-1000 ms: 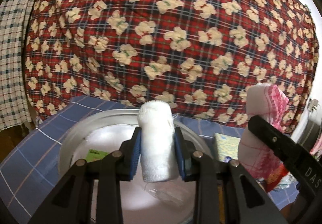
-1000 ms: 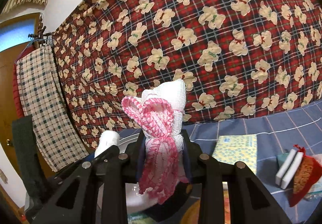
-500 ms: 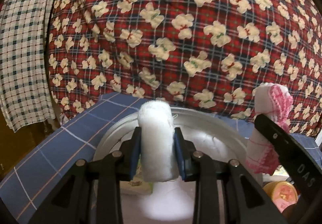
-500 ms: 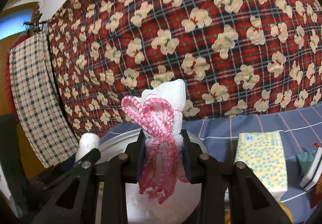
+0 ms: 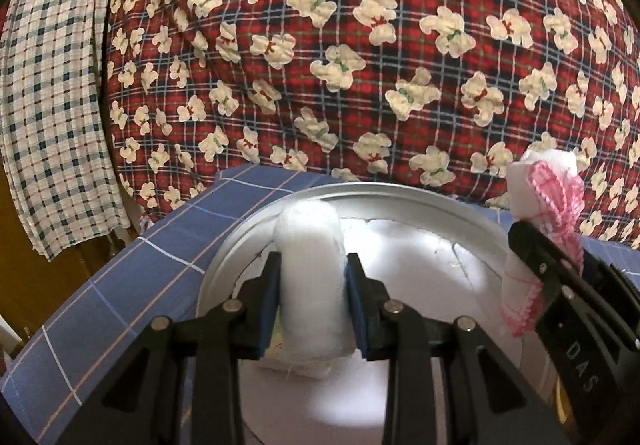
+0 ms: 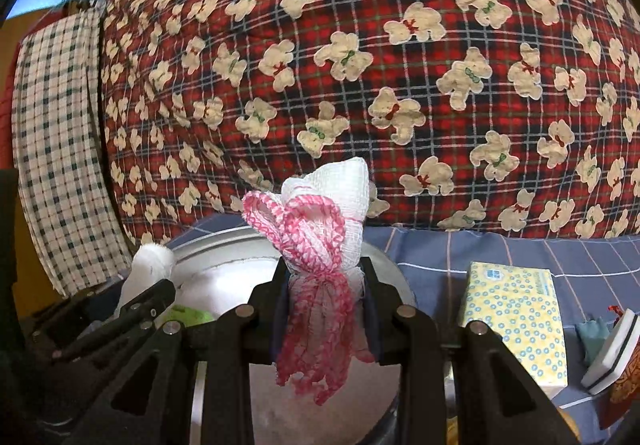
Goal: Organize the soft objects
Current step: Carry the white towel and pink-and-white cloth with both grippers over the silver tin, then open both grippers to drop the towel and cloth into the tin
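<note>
While both grippers are held above the basin, each is clamped on a rolled cloth.

Left gripper [image 5: 312,285]: closed narrowly on a white towel roll [image 5: 310,245], which is pinched upright between the blue pads.

White towel roll: held over the near inner part of the metal basin [image 5: 224,253], its lower end just above a folded cloth lying inside; contact cannot be told.

Right gripper [image 6: 326,309]: closed on a pink-and-white cloth bundle [image 6: 320,245], whose pink-edged fringe hangs below the pads.

Pink-and-white cloth bundle: held upright over the basin's right side, as seen in the left wrist view.

Metal basin: set on a blue checked sheet [image 5: 120,285], with white material lining its inside.

Tissue pack [image 6: 516,321]: yellow with blue rings, laid on the sheet to the right of the basin.

Backdrop: a red plaid blanket [image 5: 360,65] printed with cream bears is spread behind; a checked cloth [image 5: 52,105] is hung at the left.
</note>
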Demonstrator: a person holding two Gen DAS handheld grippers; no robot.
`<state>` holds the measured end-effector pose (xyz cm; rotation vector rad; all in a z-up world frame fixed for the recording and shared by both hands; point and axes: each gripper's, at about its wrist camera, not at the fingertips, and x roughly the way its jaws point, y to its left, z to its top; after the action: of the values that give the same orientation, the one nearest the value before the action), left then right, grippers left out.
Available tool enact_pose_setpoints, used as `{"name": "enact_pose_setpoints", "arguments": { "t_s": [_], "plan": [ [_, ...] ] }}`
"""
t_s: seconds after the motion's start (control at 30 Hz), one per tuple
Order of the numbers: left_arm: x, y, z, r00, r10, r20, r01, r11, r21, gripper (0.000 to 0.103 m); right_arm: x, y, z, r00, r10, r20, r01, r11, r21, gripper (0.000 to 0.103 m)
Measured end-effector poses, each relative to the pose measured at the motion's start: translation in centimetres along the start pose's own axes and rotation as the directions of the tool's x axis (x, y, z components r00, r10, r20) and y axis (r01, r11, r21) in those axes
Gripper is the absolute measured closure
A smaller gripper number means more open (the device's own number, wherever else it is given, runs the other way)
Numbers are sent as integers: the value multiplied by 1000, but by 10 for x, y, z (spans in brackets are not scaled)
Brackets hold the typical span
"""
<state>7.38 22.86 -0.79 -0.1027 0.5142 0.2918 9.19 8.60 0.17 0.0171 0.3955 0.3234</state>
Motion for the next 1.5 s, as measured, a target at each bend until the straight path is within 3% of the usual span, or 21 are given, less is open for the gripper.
{"name": "enact_pose_setpoints", "arguments": {
  "t_s": [0.43, 0.77, 0.83, 0.93, 0.97, 1.0, 1.03, 1.1, 1.17, 1.33, 1.4, 1.5],
  "plan": [
    [7, -2, -5, 996, 86, -24, -84, 995, 52, 73, 12, 6, -10, 998, -19, -60, 16, 999, -38, 68],
    [12, -3, -9, 994, 97, -43, -94, 993, 67, 73, 15, 3, -10, 997, -6, -76, 4, 1000, -23, 68],
    [12, -2, -9, 994, 100, -44, -97, 993, 66, 73, 16, 3, -10, 997, 3, -80, -5, 1000, -23, 65],
    [13, -2, -9, 993, 108, -52, -104, 992, 67, 71, 17, 3, -11, 996, 20, -91, -22, 1000, -11, 50],
    [12, -2, -9, 993, 110, -52, -107, 992, 64, 69, 16, 2, -12, 996, 25, -90, -26, 1000, -6, 39],
    [11, -1, -9, 993, 107, -47, -104, 993, 56, 57, 15, 1, -12, 996, 28, -85, -28, 1000, 0, 34],
    [9, 0, -8, 994, 105, -44, -103, 994, 43, 51, 12, 0, -12, 997, 26, -72, -26, 1000, 8, 34],
    [4, 5, -6, 993, 111, -27, -110, 994, 4, 27, 7, -3, -11, 998, 22, -51, -21, 1000, 19, 34],
    [-1, 11, -5, 995, 100, -4, -100, 994, -39, 16, 4, -6, -9, 999, 15, -42, -14, 1000, 23, 34],
    [-14, 21, -3, 991, 112, 66, -104, 988, -113, 8, -7, -16, -5, 1000, -1, -13, 2, 998, 65, 31],
    [-16, 24, -2, 992, 107, 72, -97, 987, -132, 3, -10, -17, -5, 1000, -14, -11, 15, 998, 69, 24],
    [-20, 25, -2, 991, 99, 86, -85, 985, -153, 3, -12, -20, -5, 1000, -24, -16, 25, 997, 73, 24]
  ]
}}
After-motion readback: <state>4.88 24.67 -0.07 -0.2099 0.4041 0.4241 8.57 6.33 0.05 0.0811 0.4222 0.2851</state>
